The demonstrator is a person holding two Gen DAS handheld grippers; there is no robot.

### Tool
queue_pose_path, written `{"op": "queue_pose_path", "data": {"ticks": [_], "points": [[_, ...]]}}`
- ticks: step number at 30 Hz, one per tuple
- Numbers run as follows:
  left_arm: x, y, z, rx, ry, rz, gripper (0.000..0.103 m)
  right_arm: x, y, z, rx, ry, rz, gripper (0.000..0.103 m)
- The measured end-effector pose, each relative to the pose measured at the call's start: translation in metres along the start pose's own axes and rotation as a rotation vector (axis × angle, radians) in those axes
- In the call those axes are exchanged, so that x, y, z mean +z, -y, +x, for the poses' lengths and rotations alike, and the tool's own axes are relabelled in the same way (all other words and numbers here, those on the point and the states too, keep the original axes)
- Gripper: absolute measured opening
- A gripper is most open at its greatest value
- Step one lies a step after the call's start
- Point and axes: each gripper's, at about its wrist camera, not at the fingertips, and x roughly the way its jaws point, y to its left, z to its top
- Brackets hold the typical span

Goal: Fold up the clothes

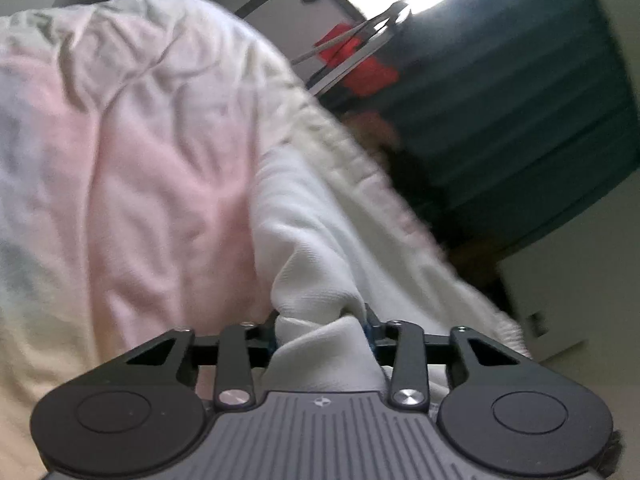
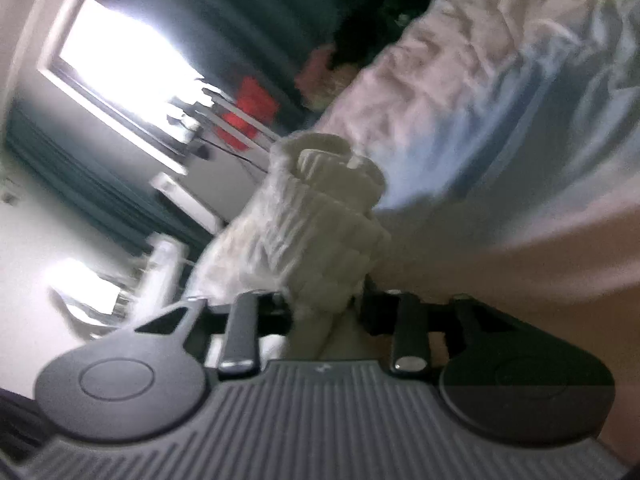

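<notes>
The left tool is clamped on a bunched fold of the white garment. From the jaws, the garment runs toward 12 o'clock and spreads toward 2 o'clock, where its ribbed hem lies along the edge of the bed. The pink sheet of the bed fills the view from 9 to 12 o'clock, beside and under the garment.

The right tool is clamped on a gathered, ribbed part of the same white garment. The garment rises from the jaws toward 12 o'clock, ending in a rolled cuff-like opening. The wrinkled sheet lies from 1 to 3 o'clock. A window shows at 10 o'clock, with a red object near it. Both views are blurred.
</notes>
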Motion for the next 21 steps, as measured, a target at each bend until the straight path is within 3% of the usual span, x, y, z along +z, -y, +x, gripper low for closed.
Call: {"op": "queue_pose_path", "data": {"ticks": [5,11,17,21], "points": [[0.014,0.042,-0.005,-0.081,0.026,-0.013,0.035,0.031,-0.018,-0.021,0.08,0.076,-0.01,0.029],[0.019,0.132,0.036,-0.157,0.0,0.043,0.035,0.098,-0.016,-0.048,0.101,0.178,0.01,0.028],[0.017,0.264,0.159,-0.265,-0.037,0.136,0.035,0.215,0.011,-0.078,0.02,0.353,-0.021,0.028],[-0.002,0.352,0.261,-0.265,-0.053,0.242,0.035,0.283,0.043,-0.074,-0.092,0.466,0.005,0.028]]}}
